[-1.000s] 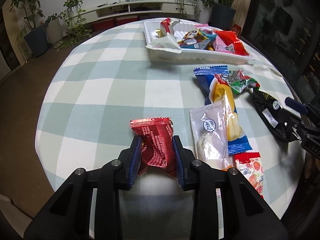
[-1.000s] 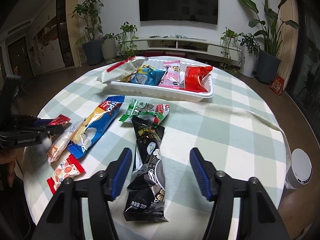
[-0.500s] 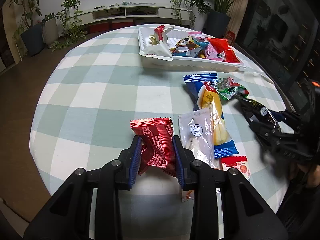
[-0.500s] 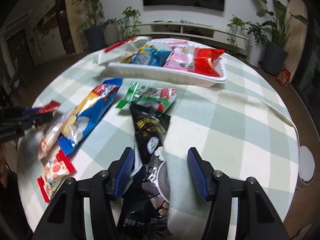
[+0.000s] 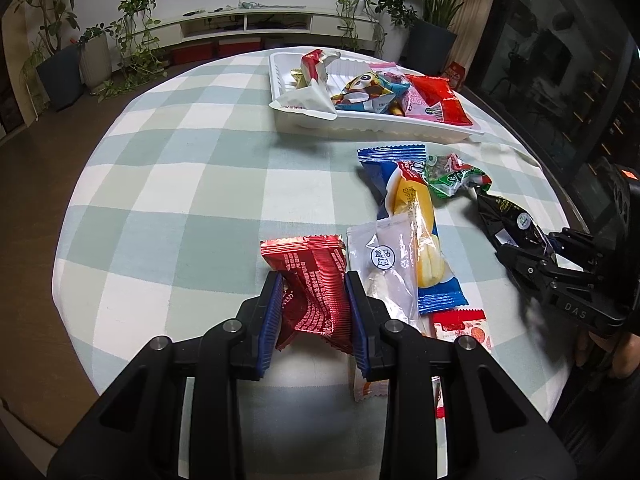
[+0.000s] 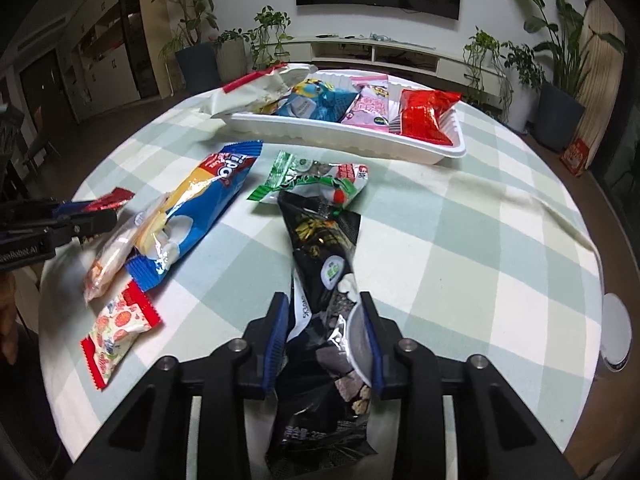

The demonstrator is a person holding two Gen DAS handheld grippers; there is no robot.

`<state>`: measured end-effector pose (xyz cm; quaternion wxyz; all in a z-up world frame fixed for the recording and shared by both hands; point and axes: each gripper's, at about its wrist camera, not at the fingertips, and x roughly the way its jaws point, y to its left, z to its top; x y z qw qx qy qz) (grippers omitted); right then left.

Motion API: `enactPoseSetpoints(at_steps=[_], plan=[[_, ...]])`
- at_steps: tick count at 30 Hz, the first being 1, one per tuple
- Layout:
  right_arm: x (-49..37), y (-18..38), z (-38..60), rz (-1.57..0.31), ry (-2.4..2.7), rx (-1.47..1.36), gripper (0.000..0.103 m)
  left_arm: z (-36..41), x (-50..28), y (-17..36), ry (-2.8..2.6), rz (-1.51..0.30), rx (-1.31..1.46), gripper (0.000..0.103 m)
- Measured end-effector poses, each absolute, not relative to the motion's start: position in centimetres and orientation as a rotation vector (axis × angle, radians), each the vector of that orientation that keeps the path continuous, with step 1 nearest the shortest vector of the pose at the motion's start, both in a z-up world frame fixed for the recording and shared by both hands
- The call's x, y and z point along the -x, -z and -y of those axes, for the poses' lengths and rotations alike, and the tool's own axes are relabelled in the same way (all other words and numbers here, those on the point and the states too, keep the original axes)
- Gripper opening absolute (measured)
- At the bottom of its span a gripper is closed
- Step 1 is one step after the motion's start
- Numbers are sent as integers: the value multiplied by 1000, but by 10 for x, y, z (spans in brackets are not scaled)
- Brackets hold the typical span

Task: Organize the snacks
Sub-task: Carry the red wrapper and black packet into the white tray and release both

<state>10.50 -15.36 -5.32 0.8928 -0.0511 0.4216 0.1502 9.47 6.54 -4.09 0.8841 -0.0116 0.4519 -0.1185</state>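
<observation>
While your left gripper (image 5: 312, 312) pinches the red packet (image 5: 316, 284) between its fingers, your right gripper (image 6: 326, 344) is closing around the black packet (image 6: 324, 280); next, likely lift both to the tray (image 6: 360, 144) ahead.

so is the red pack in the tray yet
No, out: the red pack sits pinched in the left gripper, well short of the tray.

- The tray (image 6: 348, 142) sits at the table's (image 6: 480, 240) far side, packets inside it
- Loose packets (image 6: 192, 204) lie on the table before the tray
</observation>
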Motion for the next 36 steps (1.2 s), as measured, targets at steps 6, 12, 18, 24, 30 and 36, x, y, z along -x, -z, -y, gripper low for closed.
enactPoseSetpoints(at_steps=[6, 12, 18, 24, 30, 36], plan=[[-99, 49, 155, -867, -328, 92, 24, -65, -96, 41, 248, -941, 23, 29], [-92, 45, 158, -870, -360, 45, 21, -64, -94, 39, 252, -936, 26, 29], [-85, 43, 172, -887, -423, -111, 20, -64, -92, 38, 264, -932, 41, 29], [-86, 51, 195, -932, -546, -399, 20, -64, -91, 36, 279, -929, 49, 29], [-80, 33, 191, -873, -553, -371, 20, -65, -89, 31, 297, -912, 77, 29], [-92, 13, 201, -824, -526, -375, 20, -63, -89, 2, 355, -856, 134, 29]])
